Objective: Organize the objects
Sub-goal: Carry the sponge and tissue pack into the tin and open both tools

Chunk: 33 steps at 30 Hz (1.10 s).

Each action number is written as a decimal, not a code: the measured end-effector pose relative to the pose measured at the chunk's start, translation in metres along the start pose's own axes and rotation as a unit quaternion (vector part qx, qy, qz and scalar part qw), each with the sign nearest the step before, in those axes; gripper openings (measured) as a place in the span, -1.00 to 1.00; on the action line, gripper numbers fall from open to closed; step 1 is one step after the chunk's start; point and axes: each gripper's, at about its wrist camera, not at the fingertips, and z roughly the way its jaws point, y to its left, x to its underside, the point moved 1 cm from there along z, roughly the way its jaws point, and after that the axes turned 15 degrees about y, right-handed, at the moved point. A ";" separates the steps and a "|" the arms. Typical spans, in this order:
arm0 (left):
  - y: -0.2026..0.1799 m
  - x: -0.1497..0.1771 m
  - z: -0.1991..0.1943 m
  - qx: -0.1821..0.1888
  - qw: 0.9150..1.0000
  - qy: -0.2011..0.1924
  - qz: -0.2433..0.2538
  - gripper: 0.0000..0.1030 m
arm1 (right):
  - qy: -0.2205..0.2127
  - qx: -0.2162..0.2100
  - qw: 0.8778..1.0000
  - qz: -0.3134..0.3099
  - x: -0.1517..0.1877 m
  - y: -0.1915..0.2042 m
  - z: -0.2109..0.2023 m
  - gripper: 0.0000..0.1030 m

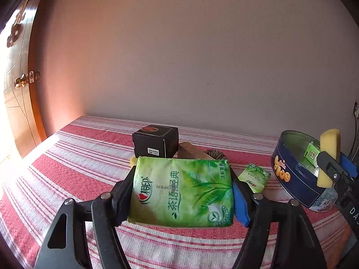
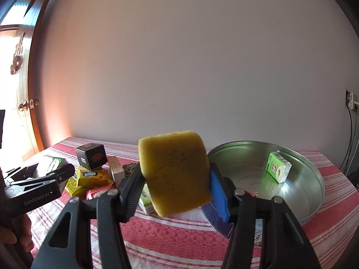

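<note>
My left gripper (image 1: 182, 192) pinches a green tissue pack (image 1: 181, 190) above the striped tabletop (image 1: 67, 179); my right gripper (image 2: 177, 179) pinches a yellow sponge (image 2: 175, 174) beside the round tin (image 2: 314, 179). Both are soft and could squirm loose. The pack bulges and crinkles; the sponge sits tilted.

Wooden door (image 1: 20, 103), plain wall (image 1: 190, 56), wall socket (image 2: 351, 100).
</note>
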 end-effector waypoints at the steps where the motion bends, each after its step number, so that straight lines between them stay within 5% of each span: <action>1: -0.007 -0.001 0.000 0.003 1.000 -0.001 0.003 0.44 | -0.001 0.004 1.000 0.001 0.000 -0.006 0.000 0.10; 33: -0.191 -0.034 0.037 0.091 0.991 -0.010 0.093 0.44 | 0.015 0.147 0.984 0.095 0.001 -0.188 0.011 0.10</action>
